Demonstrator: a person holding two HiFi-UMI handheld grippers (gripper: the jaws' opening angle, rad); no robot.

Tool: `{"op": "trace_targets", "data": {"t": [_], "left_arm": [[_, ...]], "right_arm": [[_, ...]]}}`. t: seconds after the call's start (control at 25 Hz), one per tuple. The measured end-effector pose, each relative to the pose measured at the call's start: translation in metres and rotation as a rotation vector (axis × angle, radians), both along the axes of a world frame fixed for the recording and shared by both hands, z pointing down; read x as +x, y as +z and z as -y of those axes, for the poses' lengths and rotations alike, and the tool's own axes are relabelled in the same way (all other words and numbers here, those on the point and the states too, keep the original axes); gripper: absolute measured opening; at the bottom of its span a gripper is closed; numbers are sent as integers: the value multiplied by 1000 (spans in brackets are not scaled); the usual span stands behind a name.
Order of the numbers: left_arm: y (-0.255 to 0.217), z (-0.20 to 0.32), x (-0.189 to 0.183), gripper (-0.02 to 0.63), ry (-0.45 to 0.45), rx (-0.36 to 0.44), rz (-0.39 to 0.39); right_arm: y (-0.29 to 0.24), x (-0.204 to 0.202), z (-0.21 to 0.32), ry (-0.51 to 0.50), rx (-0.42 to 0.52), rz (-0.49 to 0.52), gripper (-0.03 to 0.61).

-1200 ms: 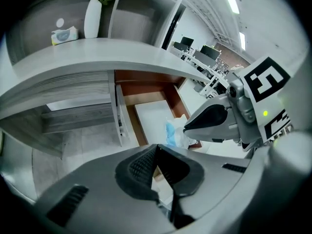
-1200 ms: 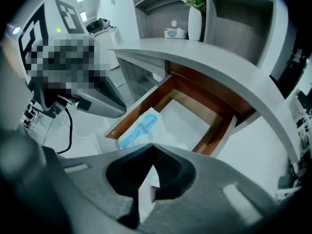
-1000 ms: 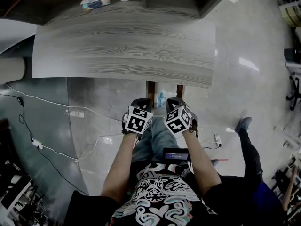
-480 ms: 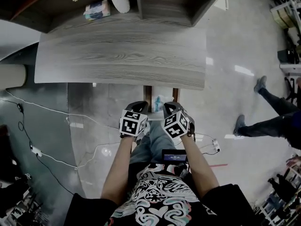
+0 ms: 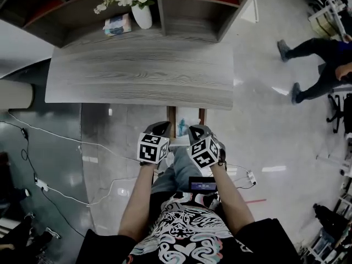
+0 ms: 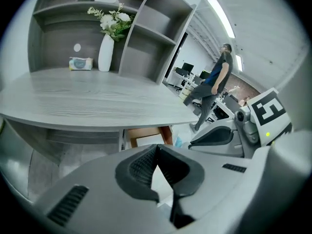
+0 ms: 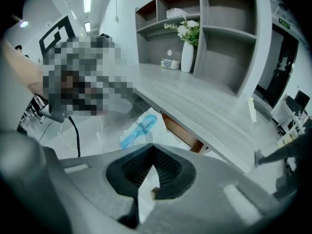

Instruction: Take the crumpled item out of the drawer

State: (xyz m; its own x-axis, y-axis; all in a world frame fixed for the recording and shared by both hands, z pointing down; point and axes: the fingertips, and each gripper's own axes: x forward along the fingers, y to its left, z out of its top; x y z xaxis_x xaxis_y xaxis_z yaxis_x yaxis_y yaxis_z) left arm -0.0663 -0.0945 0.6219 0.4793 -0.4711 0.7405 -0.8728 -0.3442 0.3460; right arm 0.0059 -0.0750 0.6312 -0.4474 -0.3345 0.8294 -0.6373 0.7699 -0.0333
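An open wooden drawer (image 5: 185, 114) sticks out from under the grey desk (image 5: 137, 73). Inside lies the crumpled item (image 5: 182, 126), white plastic with a blue patch; the right gripper view shows it as a wrinkled bag (image 7: 139, 127) just beyond the jaws. My left gripper (image 5: 160, 128) and right gripper (image 5: 194, 131) hang side by side in front of the drawer, over the person's knees. Both are shut, tips touching, with nothing between them. The left gripper (image 6: 156, 150) points at the drawer front (image 6: 146, 135). The right gripper (image 7: 152, 147) is short of the bag.
A white vase of flowers (image 5: 141, 9) and a tissue pack (image 5: 116, 24) stand at the desk's back, under shelving. White cables (image 5: 60, 133) trail across the glossy floor on the left. Another person (image 5: 316, 54) walks at the upper right.
The desk has slid down and shrunk in the head view, showing more of the shelf. Both grippers drifted slightly left and lower. The other person walked from lower right to upper right.
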Motion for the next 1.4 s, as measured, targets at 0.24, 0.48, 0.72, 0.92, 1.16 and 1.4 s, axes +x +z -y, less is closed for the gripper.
{"op": "trace_targets", "data": {"t": [0.24, 0.48, 0.72, 0.92, 1.16, 1.4], "left_arm": [[-21, -1, -5, 6, -20, 38, -15], [-37, -3, -8, 7, -33, 69, -30], [-56, -3, -7, 6, -33, 120, -46], [-74, -4, -8, 6, -29, 161, -56], [-92, -9, -10, 7, -38, 195, -76], [-113, -11, -6, 7, -38, 243, -105]], "right_arm": [[-22, 4, 2, 40, 38, 23, 8], [-39, 5, 2, 73, 67, 43, 8], [-59, 6, 3, 103, 122, 72, 8], [-75, 9, 0, 136, 159, 92, 8], [-95, 15, -3, 214, 182, 161, 8], [-111, 19, -10, 257, 203, 191, 8]]}}
